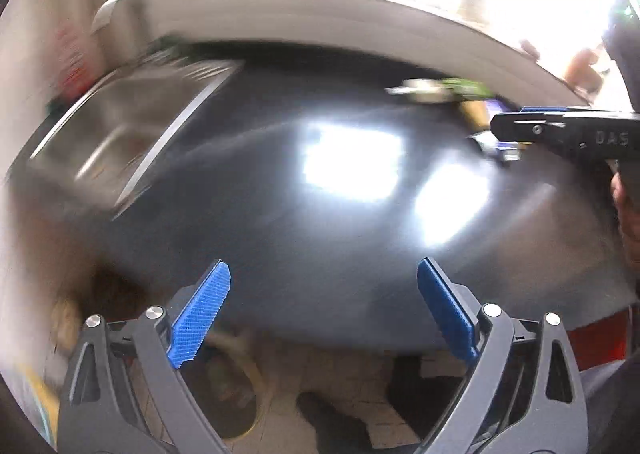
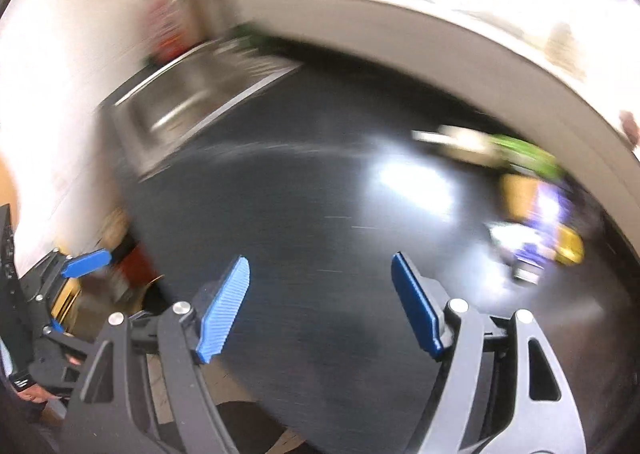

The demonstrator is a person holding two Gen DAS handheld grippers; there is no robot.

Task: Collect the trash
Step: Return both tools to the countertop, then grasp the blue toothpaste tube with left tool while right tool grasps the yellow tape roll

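Both frames blurred. Left gripper (image 1: 324,314) blue fingers spread wide, nothing between them; right gripper (image 2: 320,306) likewise open and empty. Glossy black desk (image 2: 312,213) below. Smeared yellow-green-purple trash wrappers (image 2: 536,213) lie at three o'clock, steel sink (image 2: 188,101) at ten.

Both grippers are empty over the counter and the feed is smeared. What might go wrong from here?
1. Both views are blurred, so the trash pile cannot be told item from item; a grab now may miss.
2. The right gripper sits beside that pile while the left gripper hangs open over the bare counter; converging, they may collide.
3. Scraps could be knocked toward the sink.
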